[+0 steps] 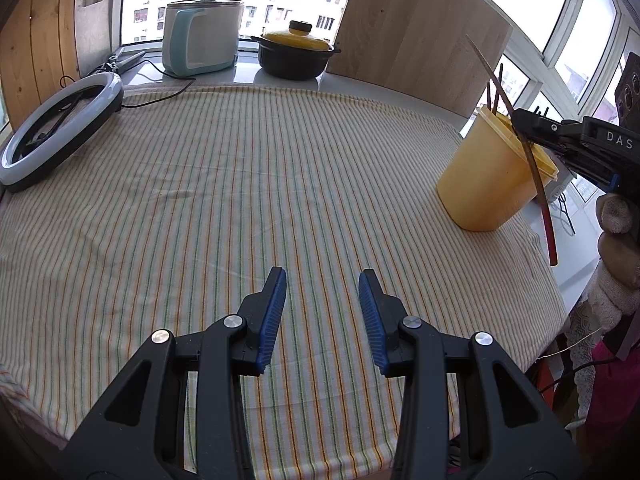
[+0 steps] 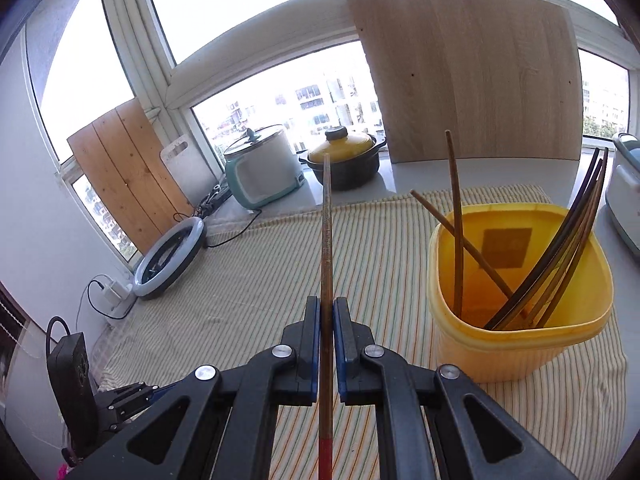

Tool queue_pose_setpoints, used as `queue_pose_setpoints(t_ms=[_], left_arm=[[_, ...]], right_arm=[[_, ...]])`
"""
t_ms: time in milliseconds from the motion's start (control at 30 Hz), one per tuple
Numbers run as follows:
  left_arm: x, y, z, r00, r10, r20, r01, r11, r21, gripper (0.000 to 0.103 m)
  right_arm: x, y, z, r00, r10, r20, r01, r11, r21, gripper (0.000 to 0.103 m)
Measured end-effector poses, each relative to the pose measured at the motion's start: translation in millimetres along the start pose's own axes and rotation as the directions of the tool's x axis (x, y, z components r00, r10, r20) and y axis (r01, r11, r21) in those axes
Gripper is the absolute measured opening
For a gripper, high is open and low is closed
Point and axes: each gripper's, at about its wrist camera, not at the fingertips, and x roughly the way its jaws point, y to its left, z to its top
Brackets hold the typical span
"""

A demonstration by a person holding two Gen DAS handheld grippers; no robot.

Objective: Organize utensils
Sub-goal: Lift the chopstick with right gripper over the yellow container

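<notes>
**Chopstick held beside the yellow container**

Chopstick (image 2: 326,264), brown with a red end, is clamped between the pads of the right gripper (image 2: 327,312), up off the striped cloth (image 2: 248,280) and just to the left of the yellow container (image 2: 520,344). The container stands upright on the cloth near the table's right edge. Inside it, two thin brown sticks (image 2: 456,240) cross each other on the left side, and a bundle of darker chopsticks (image 2: 560,256) leans against the right wall, their tops well above the rim. Left gripper (image 1: 322,280) hangs over bare cloth well left of the container, jaws parted with nothing between them.
</notes>
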Motion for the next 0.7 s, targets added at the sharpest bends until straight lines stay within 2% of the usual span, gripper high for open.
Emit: queue_pose_setpoints(t_ms=[233, 433, 700], left_arm=[[1.5, -2.8, 1.6, 1.000, -0.001, -0.002, 0.001, 1.000, 0.003, 0.038], [4.0, -6.3, 2.3, 1.000, 0.000, -0.007, 0.000, 1.000, 0.009, 0.038], [5.4, -9.1, 4.0, 1.000, 0.004, -0.013, -0.004, 1.000, 0.012, 0.038]], right_arm=[[-23.8, -25.6, 25.0, 0.993, -0.067, 0.099, 0.064, 0.997, 0.031, 0.004], [-32.7, -48.3, 41.3, 0.969, -0.166, 0.182, 0.158, 0.986, 0.055, 0.004], [-34.9, -79.1, 57.7, 0.951, -0.220, 0.218, 0.195, 0.972, 0.131, 0.004]])
